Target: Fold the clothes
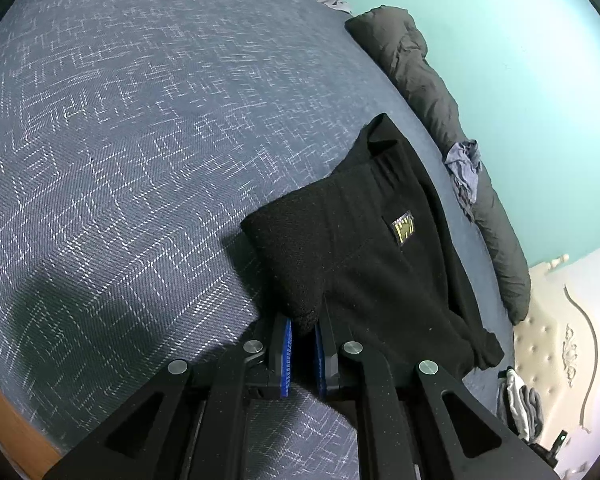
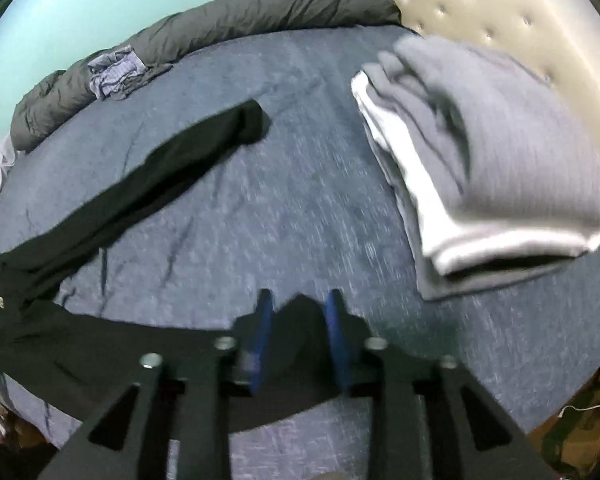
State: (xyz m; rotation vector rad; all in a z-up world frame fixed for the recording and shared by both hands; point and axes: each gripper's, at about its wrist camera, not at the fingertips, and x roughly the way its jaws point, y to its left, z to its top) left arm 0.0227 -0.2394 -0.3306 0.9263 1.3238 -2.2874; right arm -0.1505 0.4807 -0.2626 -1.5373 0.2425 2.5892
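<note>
Left view: your left gripper (image 1: 303,330) pinches a corner of the black pants (image 1: 364,248), its blue pads tight on the cloth. The pants lie on the blue bed (image 1: 120,140), with a small yellow tag (image 1: 404,229) facing up. A grey blanket (image 1: 452,120) lies along the bed's far edge, by the green wall (image 1: 520,60).

Right view: your right gripper (image 2: 300,312) holds black cloth between its pads, though the picture is blurry. One pant leg (image 2: 172,172) stretches away across the bed. A pile of folded grey and white clothes (image 2: 480,160) sits to the right, near the headboard (image 2: 520,8).
</note>
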